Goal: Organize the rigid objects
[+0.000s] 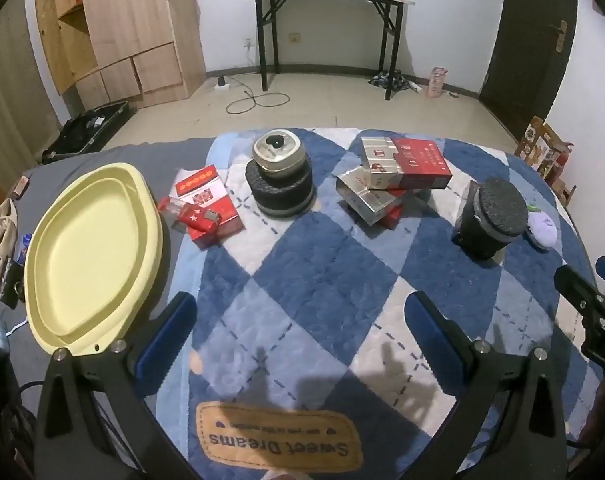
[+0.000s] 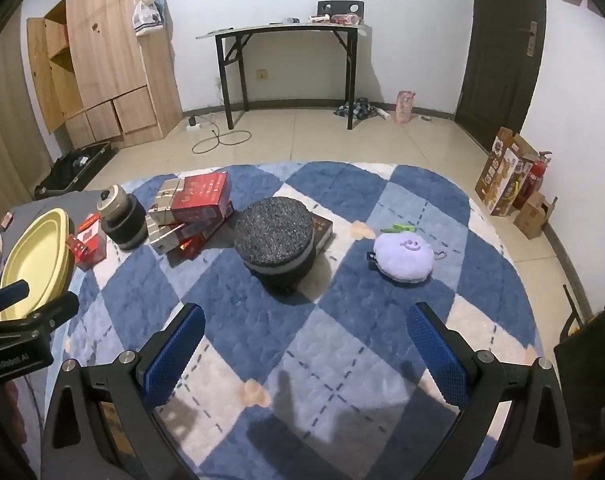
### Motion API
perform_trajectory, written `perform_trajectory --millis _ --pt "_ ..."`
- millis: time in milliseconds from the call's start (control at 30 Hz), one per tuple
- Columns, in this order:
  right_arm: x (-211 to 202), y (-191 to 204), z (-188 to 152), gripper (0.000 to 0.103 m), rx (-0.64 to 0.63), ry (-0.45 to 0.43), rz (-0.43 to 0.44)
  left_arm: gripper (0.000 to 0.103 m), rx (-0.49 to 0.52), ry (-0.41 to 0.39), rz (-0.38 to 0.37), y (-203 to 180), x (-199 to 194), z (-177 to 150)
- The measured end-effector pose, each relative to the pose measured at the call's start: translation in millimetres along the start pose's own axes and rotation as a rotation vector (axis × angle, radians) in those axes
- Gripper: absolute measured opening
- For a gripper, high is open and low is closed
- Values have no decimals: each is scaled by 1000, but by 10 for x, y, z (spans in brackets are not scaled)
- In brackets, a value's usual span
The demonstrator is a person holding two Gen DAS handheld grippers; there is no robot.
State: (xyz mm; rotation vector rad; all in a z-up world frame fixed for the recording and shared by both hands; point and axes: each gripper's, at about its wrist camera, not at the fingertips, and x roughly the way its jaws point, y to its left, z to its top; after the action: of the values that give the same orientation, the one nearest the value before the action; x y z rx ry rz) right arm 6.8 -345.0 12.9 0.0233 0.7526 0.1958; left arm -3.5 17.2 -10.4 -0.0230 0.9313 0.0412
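Observation:
A pale yellow tray point(image 1: 90, 256) lies at the left on a blue checked blanket point(image 1: 314, 264). Behind it lie small red boxes point(image 1: 204, 204), a black round container with a metal tin on top point(image 1: 280, 178), a stack of red and silver boxes point(image 1: 394, 176) and a black cylinder with a speckled lid point(image 1: 494, 216). My left gripper point(image 1: 302, 340) is open and empty, above the blanket's near part. My right gripper point(image 2: 306, 344) is open and empty, just short of the black cylinder point(image 2: 276, 240). The tray point(image 2: 34, 256) and box stack point(image 2: 194, 208) show at its left.
A purple plush toy point(image 2: 404, 256) lies right of the cylinder. A flat dark box point(image 2: 322, 228) sits behind the cylinder. Beyond the blanket are tiled floor, a wooden wardrobe point(image 1: 122, 32), a black folding table point(image 1: 326, 20) and cardboard boxes point(image 2: 510, 180) by the door.

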Motion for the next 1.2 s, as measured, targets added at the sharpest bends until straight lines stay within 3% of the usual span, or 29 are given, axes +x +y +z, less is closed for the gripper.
perform_trajectory --millis 1200 --pt "102 -41 -38 103 1 26 -10 103 8 7 14 -2 81 -43"
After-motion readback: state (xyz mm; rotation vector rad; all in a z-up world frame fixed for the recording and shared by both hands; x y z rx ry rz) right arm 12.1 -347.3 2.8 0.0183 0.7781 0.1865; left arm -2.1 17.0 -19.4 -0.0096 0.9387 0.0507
